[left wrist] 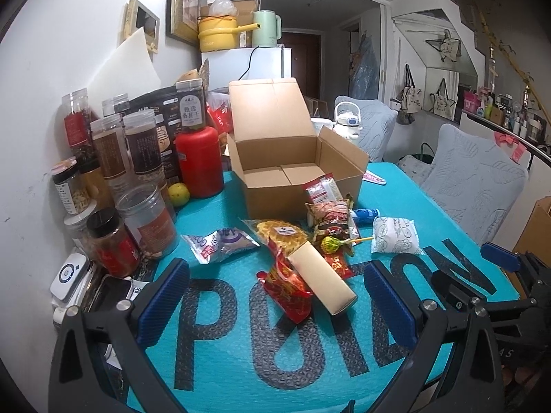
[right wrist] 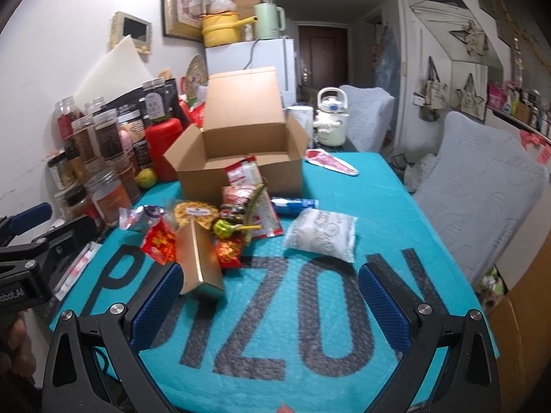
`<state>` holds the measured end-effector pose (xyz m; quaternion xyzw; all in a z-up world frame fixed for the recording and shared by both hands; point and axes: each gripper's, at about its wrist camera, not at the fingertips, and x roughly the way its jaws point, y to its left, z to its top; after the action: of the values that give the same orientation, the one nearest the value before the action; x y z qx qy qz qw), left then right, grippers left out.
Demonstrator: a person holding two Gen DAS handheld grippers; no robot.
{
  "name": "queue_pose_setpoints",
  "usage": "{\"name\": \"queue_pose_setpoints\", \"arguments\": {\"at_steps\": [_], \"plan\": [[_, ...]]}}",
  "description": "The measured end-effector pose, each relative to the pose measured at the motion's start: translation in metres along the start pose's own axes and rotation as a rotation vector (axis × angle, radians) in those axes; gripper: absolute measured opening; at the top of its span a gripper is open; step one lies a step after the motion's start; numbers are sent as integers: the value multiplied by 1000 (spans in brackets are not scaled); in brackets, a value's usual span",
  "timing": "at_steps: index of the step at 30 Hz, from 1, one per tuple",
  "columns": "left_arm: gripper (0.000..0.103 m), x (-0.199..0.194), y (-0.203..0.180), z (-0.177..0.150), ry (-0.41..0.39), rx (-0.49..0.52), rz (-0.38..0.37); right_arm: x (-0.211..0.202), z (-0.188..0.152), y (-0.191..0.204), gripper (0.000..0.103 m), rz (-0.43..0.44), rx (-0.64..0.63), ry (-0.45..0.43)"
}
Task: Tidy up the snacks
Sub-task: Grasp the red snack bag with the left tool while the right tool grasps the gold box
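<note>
An open, empty cardboard box point(left wrist: 296, 161) point(right wrist: 241, 151) stands on the teal mat point(left wrist: 241, 344) point(right wrist: 396, 206). In front of it lies a pile of snacks: a tan rectangular box point(left wrist: 322, 278) point(right wrist: 199, 261), red packets point(left wrist: 287, 285) point(right wrist: 160, 241), a yellow waffle pack point(left wrist: 280, 232) point(right wrist: 194, 211), a lollipop point(left wrist: 332, 243) point(right wrist: 224, 228), a silver-purple packet point(left wrist: 220, 242) point(right wrist: 141, 215), a white pillow pack point(left wrist: 396, 235) point(right wrist: 322, 235) and a blue tube point(left wrist: 366, 214) point(right wrist: 294, 204). My left gripper point(left wrist: 275, 304) is open and empty, short of the pile. My right gripper point(right wrist: 270, 304) is open and empty, with the tan box by its left finger.
Several jars point(left wrist: 137, 158) point(right wrist: 93, 151) and a red canister point(left wrist: 199, 161) point(right wrist: 163, 148) crowd the left wall side, with a lime point(left wrist: 179, 194) point(right wrist: 146, 177). A white kettle point(right wrist: 330, 120) stands behind the box. Grey chairs point(left wrist: 475, 179) point(right wrist: 482, 186) sit along the right edge.
</note>
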<state>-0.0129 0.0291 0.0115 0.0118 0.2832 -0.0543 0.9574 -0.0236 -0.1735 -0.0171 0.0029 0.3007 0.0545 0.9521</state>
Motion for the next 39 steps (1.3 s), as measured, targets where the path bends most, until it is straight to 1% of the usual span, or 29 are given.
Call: {"name": "queue_pose_setpoints", "arguments": {"at_steps": [5,10,16,21,23,25,28,31,35,38,39], "plan": [[103,10,11,-1,31,-13,2,19,4,13,103,49,-31,29],[103,23,22,-5,59,-26,-7,48,8,28,103,103,-69,71],[103,46,39,-10,95,-69,-16,82,8,37,103,171,-77,125],[103,67,49,-13,124,-101,-19,108,7,42,103,206,-81,172],[103,78,54,-15,146,-120,-30,118,5,44,100,216,-84,193],[103,86,58,-16,163,-133,-39,129,3,44,94,223,-79,223],[103,98,62,-19,190,-153,-61,142,0,44,86,246,-63,267],[103,106,62,-20,208,-161,-82,155,-4,40,86,279,-34,314],[103,113,59,-18,220,-167,-117,161,-7,41,84,304,-29,331],[103,119,54,-17,235,-160,-142,163,-9,38,78,330,-9,352],[103,122,51,-17,246,-158,-154,164,-10,37,73,345,4,364]]}}
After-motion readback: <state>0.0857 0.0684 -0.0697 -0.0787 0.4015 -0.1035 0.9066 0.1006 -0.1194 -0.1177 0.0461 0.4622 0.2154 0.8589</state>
